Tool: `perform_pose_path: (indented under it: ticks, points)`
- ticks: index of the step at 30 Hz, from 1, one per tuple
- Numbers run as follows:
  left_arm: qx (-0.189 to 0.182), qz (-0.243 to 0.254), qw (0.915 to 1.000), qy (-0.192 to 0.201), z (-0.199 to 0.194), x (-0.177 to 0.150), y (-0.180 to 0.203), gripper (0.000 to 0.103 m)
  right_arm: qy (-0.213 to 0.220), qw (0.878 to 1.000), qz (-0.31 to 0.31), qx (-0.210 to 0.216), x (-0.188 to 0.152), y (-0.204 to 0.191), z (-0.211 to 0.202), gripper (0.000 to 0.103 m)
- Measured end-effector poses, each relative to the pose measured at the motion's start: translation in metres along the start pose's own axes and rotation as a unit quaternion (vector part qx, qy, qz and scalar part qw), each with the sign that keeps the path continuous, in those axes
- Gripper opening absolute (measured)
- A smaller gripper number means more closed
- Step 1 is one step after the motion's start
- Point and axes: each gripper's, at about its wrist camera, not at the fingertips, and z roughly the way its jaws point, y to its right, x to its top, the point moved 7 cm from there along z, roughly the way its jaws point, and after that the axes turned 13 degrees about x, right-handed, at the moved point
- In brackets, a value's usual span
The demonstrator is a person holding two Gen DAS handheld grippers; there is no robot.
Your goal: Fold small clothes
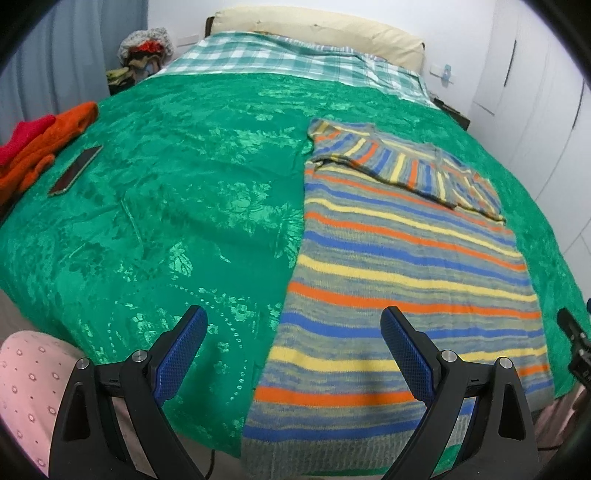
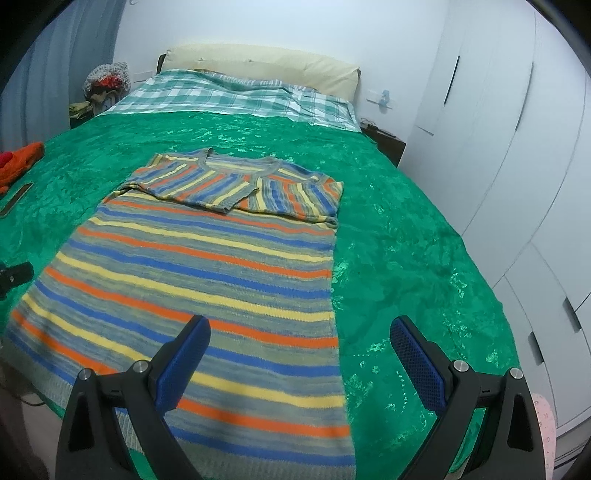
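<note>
A striped knit sweater (image 1: pixel 399 266) in blue, orange, yellow and grey lies flat on the green bedspread (image 1: pixel 177 206), hem toward me, both sleeves folded across the chest. It also shows in the right wrist view (image 2: pixel 207 280). My left gripper (image 1: pixel 293 321) is open and empty, hovering above the sweater's lower left edge near the bed's front. My right gripper (image 2: pixel 300 332) is open and empty, above the sweater's lower right edge. The tip of the right gripper (image 1: pixel 576 343) shows at the right edge of the left wrist view, and the left gripper (image 2: pixel 13 277) at the left edge of the right one.
A phone (image 1: pixel 75 169) and orange and red garments (image 1: pixel 40 147) lie at the bed's left side. A checked sheet (image 1: pixel 280 59) and cream pillow (image 1: pixel 317 29) are at the head. White wardrobe doors (image 2: pixel 517 155) stand to the right. A nightstand pile (image 1: pixel 142 55) sits far left.
</note>
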Motion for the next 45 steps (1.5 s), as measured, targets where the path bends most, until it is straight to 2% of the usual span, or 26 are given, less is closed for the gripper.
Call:
perform_pose_path:
  ticks: [3,8,10,13,16,18,20,21,23,24,27,28,29,30,31,32,35,39,42,45]
  points:
    - [-0.006,-0.007,0.9999,-0.013,0.004,-0.003,0.0,0.096,0.007,1.0,0.006,-0.01,0.001,0.009,-0.004,0.097]
    - [-0.003,0.011,0.9997,-0.021,0.001,-0.001,-0.006,0.096,0.018,0.998,0.061,-0.021,0.007,0.044,-0.01,0.097]
    - [-0.021,-0.003,0.9993,-0.03,-0.005,-0.004,-0.014,0.096,0.031,0.996,0.084,-0.029,0.013,0.066,-0.021,0.097]
    - [-0.041,-0.011,0.9972,-0.062,-0.008,-0.02,-0.023,0.096,0.024,0.993,0.113,-0.018,0.014,0.094,-0.03,0.097]
    - [-0.064,0.005,0.9921,-0.108,-0.005,-0.039,-0.015,0.096,-0.031,0.987,0.155,0.043,0.0,0.114,-0.026,0.097]
    - [-0.069,0.032,0.9908,-0.112,-0.005,-0.045,-0.005,0.095,-0.066,0.977,0.185,0.088,-0.011,0.115,-0.021,0.097]
    - [-0.052,0.056,0.991,-0.11,-0.002,-0.046,0.0,0.086,-0.126,0.954,0.222,0.155,-0.028,0.107,-0.012,0.097]
    - [-0.05,0.057,0.99,-0.119,0.002,-0.047,0.0,0.083,-0.167,0.938,0.238,0.192,-0.038,0.098,-0.006,0.097]
    - [-0.057,0.052,0.9862,-0.147,0.01,-0.052,0.0,0.071,-0.22,0.914,0.242,0.241,-0.054,0.079,0.0,0.097]
    - [-0.058,0.052,0.9841,-0.16,0.013,-0.055,0.0,0.069,-0.24,0.908,0.236,0.249,-0.061,0.071,0.004,0.097]
    - [-0.05,0.087,0.9765,-0.191,0.017,-0.066,0.011,0.063,-0.257,0.916,0.219,0.215,-0.073,0.067,0.018,0.097]
    - [-0.049,0.099,0.9741,-0.197,0.017,-0.069,0.016,0.043,-0.268,0.915,0.218,0.211,-0.079,0.064,0.027,0.097]
    - [-0.051,0.112,0.9706,-0.207,0.017,-0.072,0.021,0.006,-0.281,0.908,0.219,0.219,-0.085,0.059,0.033,0.095]
    - [-0.047,0.125,0.9664,-0.22,0.017,-0.076,0.024,0.006,-0.306,0.897,0.221,0.23,-0.094,0.052,0.041,0.087]
    - [-0.04,0.134,0.9649,-0.222,0.016,-0.076,0.024,0.005,-0.32,0.892,0.222,0.228,-0.1,0.05,0.044,0.053]
    - [-0.041,0.138,0.9639,-0.224,0.013,-0.075,0.024,0.004,-0.334,0.889,0.217,0.226,-0.105,0.047,0.045,0.007]
    - [-0.071,0.113,0.9596,-0.248,0.005,-0.063,0.018,0.004,-0.316,0.882,0.242,0.251,-0.094,0.052,0.04,0.005]
    - [-0.137,0.049,0.9545,-0.26,-0.004,-0.021,0.011,0.004,-0.249,0.888,0.263,0.283,-0.048,0.066,0.032,0.005]
    - [-0.187,0.004,0.9527,-0.24,0.001,0.031,0.018,0.004,-0.195,0.895,0.272,0.296,0.002,0.079,0.04,0.006]
    - [-0.206,-0.022,0.9605,-0.185,0.024,0.099,0.037,0.004,-0.154,0.907,0.264,0.289,0.047,0.09,0.06,0.005]
